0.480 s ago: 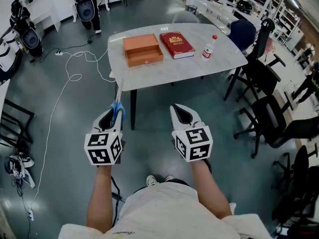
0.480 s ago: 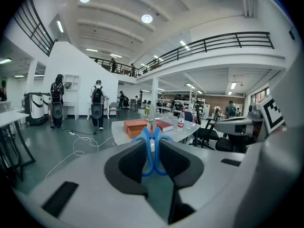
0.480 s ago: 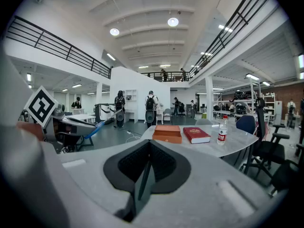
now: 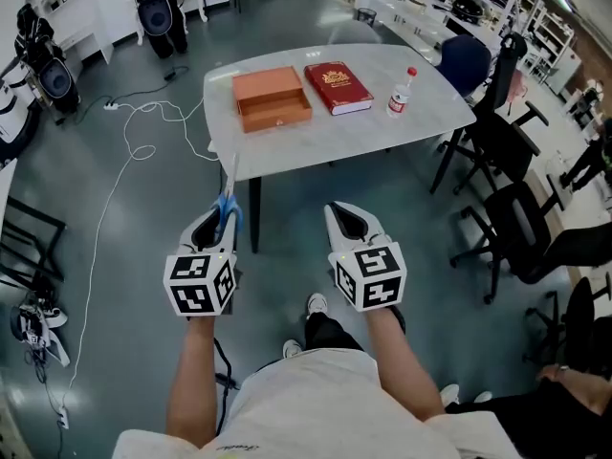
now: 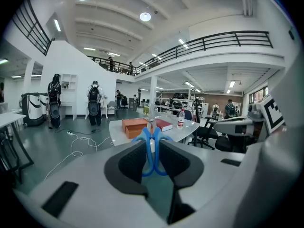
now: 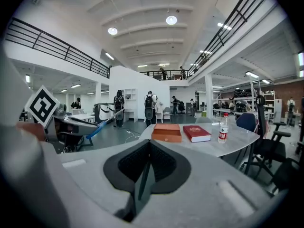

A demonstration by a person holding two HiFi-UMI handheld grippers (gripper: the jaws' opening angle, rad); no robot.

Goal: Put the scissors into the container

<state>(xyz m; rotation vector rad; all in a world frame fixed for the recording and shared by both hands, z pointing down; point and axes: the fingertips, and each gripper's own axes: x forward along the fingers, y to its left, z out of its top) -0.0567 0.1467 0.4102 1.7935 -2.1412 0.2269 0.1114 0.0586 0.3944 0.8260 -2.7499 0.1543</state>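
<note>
The blue-handled scissors (image 4: pixel 228 207) are held in my left gripper (image 4: pixel 217 224), blades pointing toward the table. In the left gripper view the blue handle loops (image 5: pixel 142 137) stand clamped between the dark jaw pads. The orange open container (image 4: pixel 273 97) sits on the left part of the pale table (image 4: pixel 325 132), well ahead of both grippers; it also shows in the left gripper view (image 5: pixel 135 127) and the right gripper view (image 6: pixel 166 132). My right gripper (image 4: pixel 346 216) is level with the left one, shut with nothing in it (image 6: pixel 149 151).
A red book (image 4: pixel 338 86) lies right of the container and a small bottle (image 4: pixel 401 91) stands further right. Black chairs (image 4: pixel 507 161) crowd the table's right side. A white cable (image 4: pixel 134 151) trails over the floor at left. Golf bags (image 4: pixel 158 12) stand at the back left.
Both grippers keep their places and the scissors stay held. The person's foot has stepped forward below, and a dark-clothed figure has appeared at the lower right edge.
</note>
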